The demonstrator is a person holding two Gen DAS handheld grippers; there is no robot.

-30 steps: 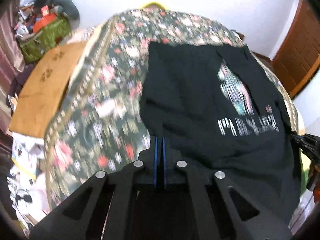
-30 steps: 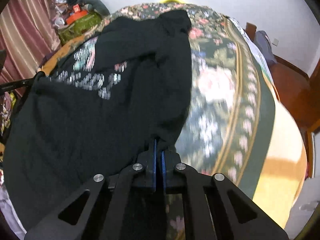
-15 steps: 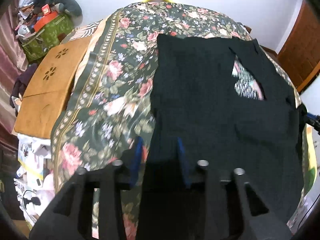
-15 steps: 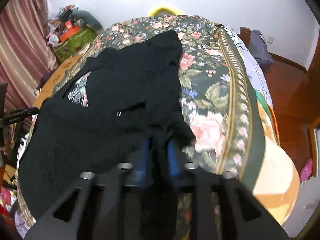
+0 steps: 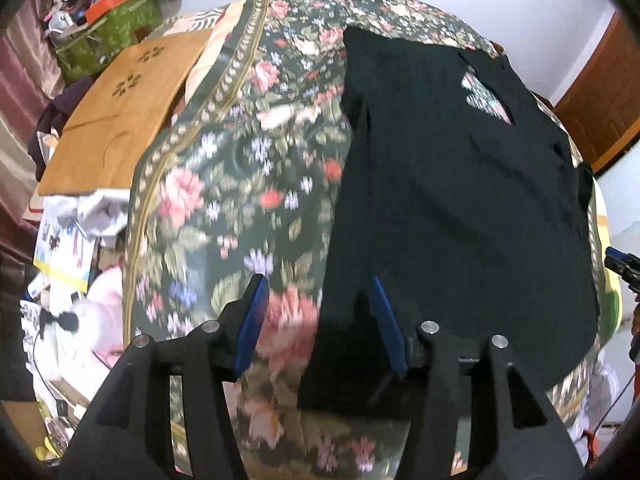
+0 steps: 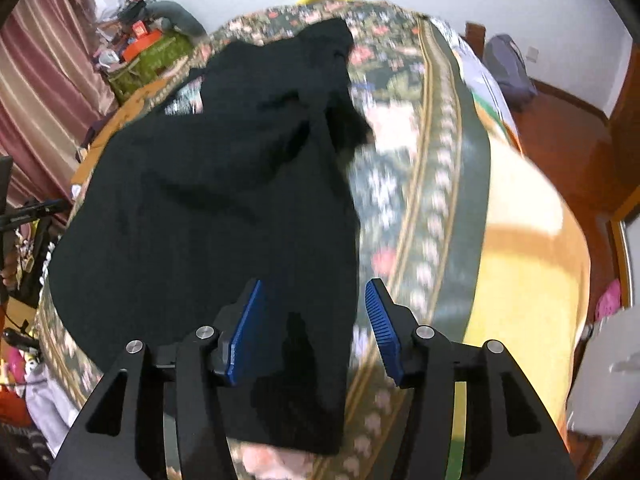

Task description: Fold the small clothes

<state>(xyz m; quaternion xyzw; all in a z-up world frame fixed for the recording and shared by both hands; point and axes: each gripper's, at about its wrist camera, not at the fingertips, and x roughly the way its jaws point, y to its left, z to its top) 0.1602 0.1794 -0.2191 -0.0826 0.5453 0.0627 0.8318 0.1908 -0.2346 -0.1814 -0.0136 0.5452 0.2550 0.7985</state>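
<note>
A black T-shirt [image 5: 452,184] lies folded over on the floral bedspread [image 5: 240,184]; only a small patch of its print [image 5: 484,100] shows. My left gripper [image 5: 318,320] is open, its jaws straddling the shirt's near left corner without gripping it. In the right wrist view the same shirt [image 6: 224,200] lies spread on the bed. My right gripper [image 6: 312,320] is open over the shirt's near right edge and holds nothing. The tip of the right gripper [image 5: 620,266] shows at the right edge of the left wrist view.
A brown cardboard sheet [image 5: 120,108] lies left of the bedspread, with a green box [image 5: 108,28] of clutter behind it. Papers and cables [image 5: 60,264] sit at the near left. A yellow blanket [image 6: 528,264] covers the bed's right side. A wooden floor [image 6: 568,136] lies beyond.
Both grippers were shut on the shirt's corners, carried them forward over the print, then opened and let the cloth go. Both have now drawn back toward the near edge.
</note>
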